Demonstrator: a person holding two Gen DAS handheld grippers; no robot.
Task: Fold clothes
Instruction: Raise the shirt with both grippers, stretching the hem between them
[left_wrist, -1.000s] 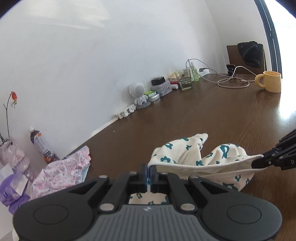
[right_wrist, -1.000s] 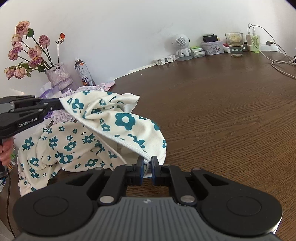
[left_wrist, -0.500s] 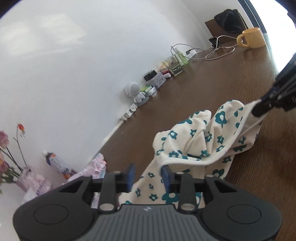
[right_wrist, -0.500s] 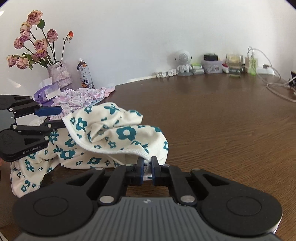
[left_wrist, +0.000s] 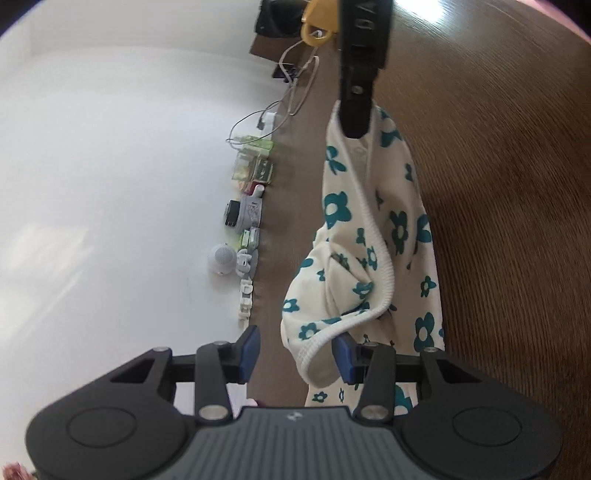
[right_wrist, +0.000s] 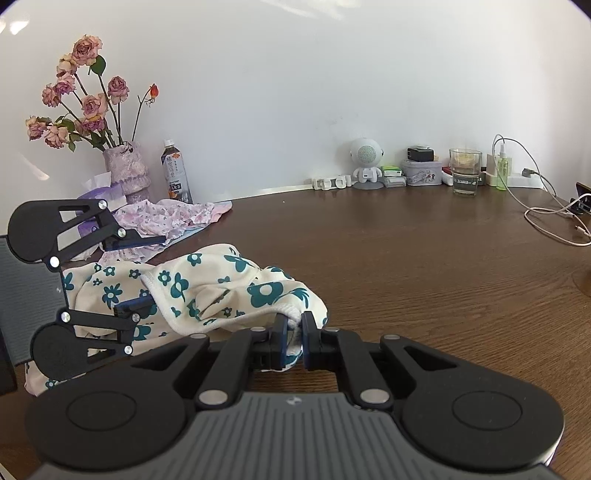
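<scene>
One floral garment (right_wrist: 207, 288), one pink garment (right_wrist: 166, 219), two grippers.

A cream garment (right_wrist: 207, 291) with teal flowers and a ribbed white hem lies crumpled on the counter (right_wrist: 424, 266), near its left end.

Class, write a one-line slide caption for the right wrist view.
Right gripper pinches the floral garment's hem on the wooden table; the left gripper is open.
</scene>
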